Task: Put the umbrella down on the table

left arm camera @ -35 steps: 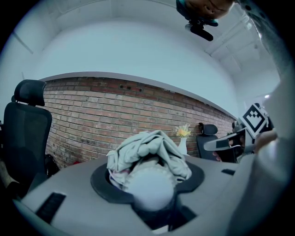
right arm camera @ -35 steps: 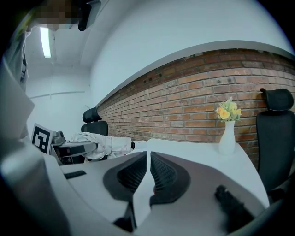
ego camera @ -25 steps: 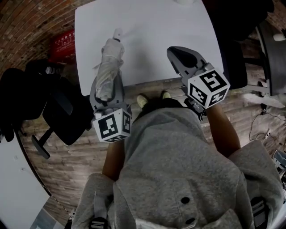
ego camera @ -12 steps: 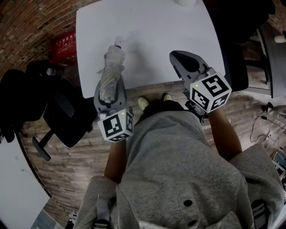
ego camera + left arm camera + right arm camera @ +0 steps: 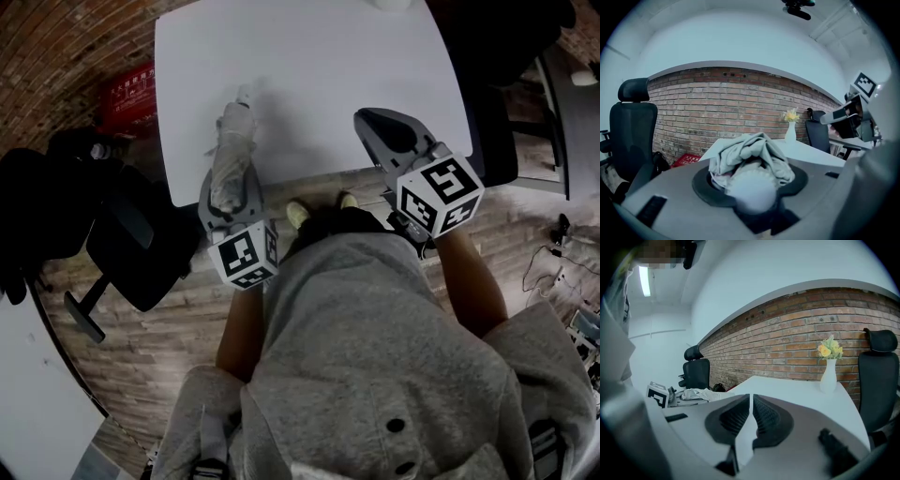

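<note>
A folded pale-grey umbrella (image 5: pixel 232 155) lies lengthwise in my left gripper (image 5: pixel 232 186), which is shut on its handle end. Its tip points away from me over the near left corner of the white table (image 5: pixel 319 66); I cannot tell whether it touches the top. In the left gripper view the bunched umbrella fabric (image 5: pixel 751 157) fills the gap between the jaws of the left gripper (image 5: pixel 752 190). My right gripper (image 5: pixel 386 131) hovers over the table's near edge, shut and empty; in the right gripper view, the right gripper (image 5: pixel 751 416) has its ribbed pads (image 5: pixel 736 418) almost meeting.
A white vase with yellow flowers (image 5: pixel 828 373) stands at the table's far side. A black office chair (image 5: pixel 122 234) and a red crate (image 5: pixel 131 94) sit left of the table, and another dark chair (image 5: pixel 506 103) is on the right. A brick wall runs behind.
My left gripper has sunk toward the table with the umbrella still in it. The right gripper has stayed where it was.
</note>
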Action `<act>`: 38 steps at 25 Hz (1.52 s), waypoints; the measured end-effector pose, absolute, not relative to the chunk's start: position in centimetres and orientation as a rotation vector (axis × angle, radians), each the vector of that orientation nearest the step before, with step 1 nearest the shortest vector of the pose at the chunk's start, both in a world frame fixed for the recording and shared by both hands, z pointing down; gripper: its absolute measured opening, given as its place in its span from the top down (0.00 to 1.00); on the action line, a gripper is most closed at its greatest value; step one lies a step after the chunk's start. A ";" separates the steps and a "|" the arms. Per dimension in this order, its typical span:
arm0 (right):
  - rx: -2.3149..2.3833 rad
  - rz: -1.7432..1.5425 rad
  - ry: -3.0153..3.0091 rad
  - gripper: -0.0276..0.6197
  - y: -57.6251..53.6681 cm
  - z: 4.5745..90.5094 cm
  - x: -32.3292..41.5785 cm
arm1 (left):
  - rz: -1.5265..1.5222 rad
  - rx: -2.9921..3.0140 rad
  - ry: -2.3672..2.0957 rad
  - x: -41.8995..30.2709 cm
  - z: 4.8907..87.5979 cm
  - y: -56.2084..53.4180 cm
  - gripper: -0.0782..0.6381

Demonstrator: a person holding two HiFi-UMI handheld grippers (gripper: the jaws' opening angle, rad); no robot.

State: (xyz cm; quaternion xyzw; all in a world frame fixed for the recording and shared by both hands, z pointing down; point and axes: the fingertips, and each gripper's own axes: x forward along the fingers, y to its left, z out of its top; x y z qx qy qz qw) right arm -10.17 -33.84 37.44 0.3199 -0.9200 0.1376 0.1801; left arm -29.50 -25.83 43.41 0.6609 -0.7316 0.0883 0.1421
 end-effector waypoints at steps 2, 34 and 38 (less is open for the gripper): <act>0.907 0.381 -2.591 0.90 -33.8 37.6 -10.2 | 0.260 1.905 -2.110 -29.7 43.8 -25.9 0.58; 0.931 0.387 -2.546 0.90 -31.9 39.1 -9.4 | 0.282 1.827 -2.004 -30.1 51.4 -25.8 0.55; 0.933 0.394 -2.541 0.90 -32.0 39.2 -9.4 | 0.333 1.803 -1.979 -30.0 53.1 -25.5 0.54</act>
